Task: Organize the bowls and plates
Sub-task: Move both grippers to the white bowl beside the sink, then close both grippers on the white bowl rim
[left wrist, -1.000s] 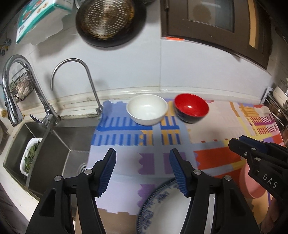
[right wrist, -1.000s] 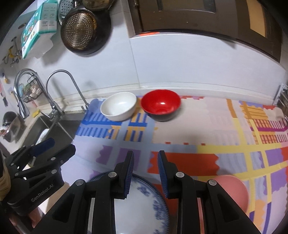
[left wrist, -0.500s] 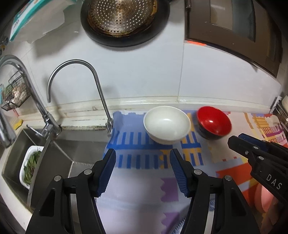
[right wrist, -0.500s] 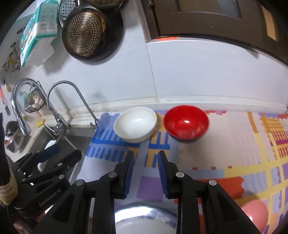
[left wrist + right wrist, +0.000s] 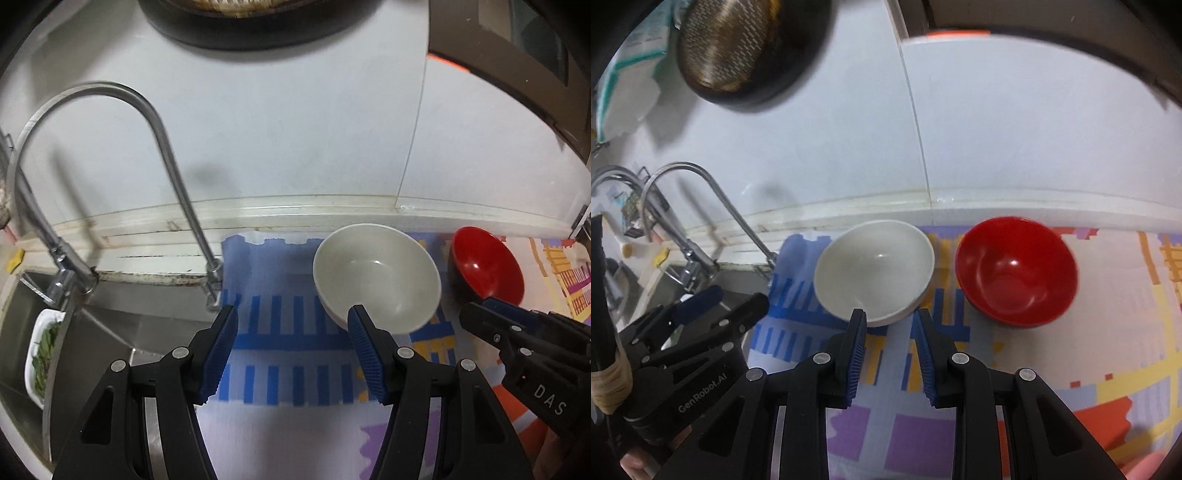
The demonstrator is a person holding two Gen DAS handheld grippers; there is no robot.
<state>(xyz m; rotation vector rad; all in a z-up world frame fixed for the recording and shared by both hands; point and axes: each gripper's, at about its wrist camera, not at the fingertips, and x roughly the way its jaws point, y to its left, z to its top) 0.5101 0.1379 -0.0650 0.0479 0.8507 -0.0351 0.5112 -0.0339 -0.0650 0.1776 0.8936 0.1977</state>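
Step in hand, as judged: approach to the two bowls at the back of the mat. The white bowl (image 5: 376, 277) sits centre-right in the left wrist view, the red bowl (image 5: 1015, 271) just to its right, near the wall. A rim grip is advised: one finger inside, one outside, wall centred before closing.

Left gripper (image 5: 291, 354) is held half open, empty, its right pad overlapping the white bowl's near rim in the picture. Right gripper (image 5: 888, 354) is narrowly parted, empty, aimed between the bowls. Both are pitched downward.
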